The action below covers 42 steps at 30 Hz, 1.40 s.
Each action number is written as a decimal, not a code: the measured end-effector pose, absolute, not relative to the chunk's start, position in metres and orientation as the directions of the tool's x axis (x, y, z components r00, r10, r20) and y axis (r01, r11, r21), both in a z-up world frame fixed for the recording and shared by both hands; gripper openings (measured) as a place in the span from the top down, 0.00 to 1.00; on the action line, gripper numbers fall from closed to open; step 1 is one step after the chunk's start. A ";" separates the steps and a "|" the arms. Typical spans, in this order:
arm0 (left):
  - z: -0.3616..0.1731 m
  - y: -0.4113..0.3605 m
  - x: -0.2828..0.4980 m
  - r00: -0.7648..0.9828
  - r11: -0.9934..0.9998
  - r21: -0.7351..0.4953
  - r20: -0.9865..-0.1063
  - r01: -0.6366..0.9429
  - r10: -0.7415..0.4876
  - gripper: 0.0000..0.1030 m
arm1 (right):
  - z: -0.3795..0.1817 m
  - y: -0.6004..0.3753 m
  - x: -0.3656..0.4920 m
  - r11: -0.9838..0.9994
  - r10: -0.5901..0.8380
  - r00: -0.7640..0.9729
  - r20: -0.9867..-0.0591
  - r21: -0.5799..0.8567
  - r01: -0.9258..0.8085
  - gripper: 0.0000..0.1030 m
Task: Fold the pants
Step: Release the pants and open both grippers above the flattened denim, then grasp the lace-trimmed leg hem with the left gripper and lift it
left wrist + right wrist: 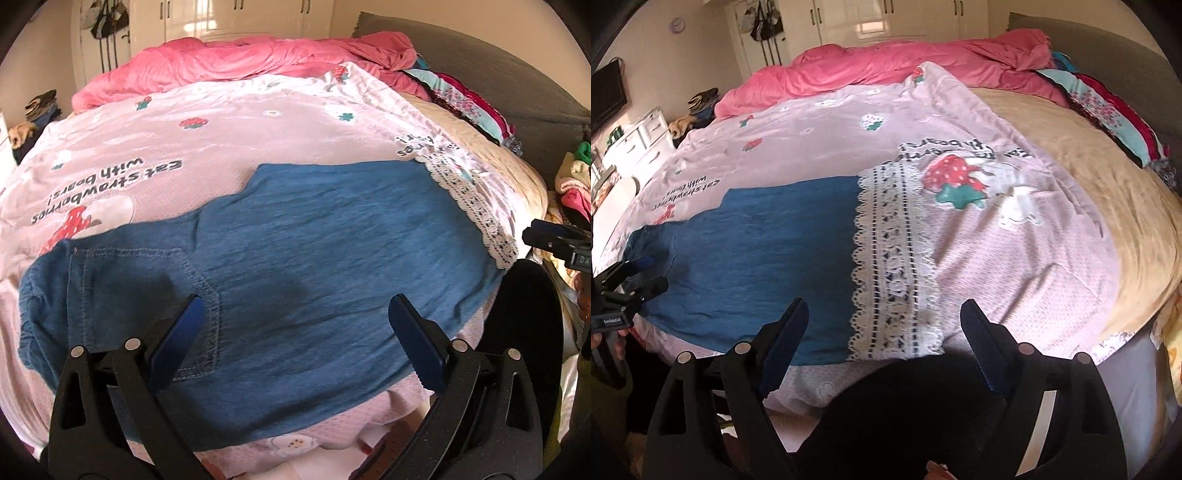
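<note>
Blue denim pants (295, 266) lie flat on a pink strawberry-print bedspread (207, 147), waistband and back pocket at the left, legs stretching right under a lace-trimmed flap (469, 199). My left gripper (295, 306) is open just above the pants near the pocket, holding nothing. In the right wrist view the pants (757, 258) lie at the left, their right end covered by the lace flap (890, 266). My right gripper (882, 314) is open above the bed's front edge at the lace flap. The left gripper also shows in the right wrist view (631, 277).
A rumpled pink duvet (240, 62) lies along the far side of the bed. Patterned cushions (1115, 114) and a grey headboard (1108, 44) are at the right. A tan sheet (1108, 177) covers the right part. White drawers (639, 140) stand at the left, wardrobes behind.
</note>
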<state>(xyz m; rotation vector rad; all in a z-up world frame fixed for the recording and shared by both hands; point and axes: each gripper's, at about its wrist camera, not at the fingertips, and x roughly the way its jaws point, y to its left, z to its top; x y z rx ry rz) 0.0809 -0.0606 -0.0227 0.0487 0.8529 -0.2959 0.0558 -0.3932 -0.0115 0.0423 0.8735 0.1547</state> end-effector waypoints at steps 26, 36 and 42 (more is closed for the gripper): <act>-0.018 -0.256 0.253 0.369 0.771 -0.115 -0.827 0.627 -0.424 0.09 | -0.056 -0.402 0.081 0.950 0.308 0.545 -0.780 0.287 -0.125 0.69; -0.062 -0.283 0.304 0.137 0.656 -0.313 -0.830 0.687 -0.540 0.34 | -0.064 -0.409 0.092 0.936 0.337 0.514 -0.789 0.341 -0.089 0.64; -0.063 -0.292 0.296 0.098 0.598 -0.335 -0.813 0.728 -0.574 0.72 | -0.064 -0.408 0.095 0.932 0.346 0.514 -0.785 0.351 -0.092 0.72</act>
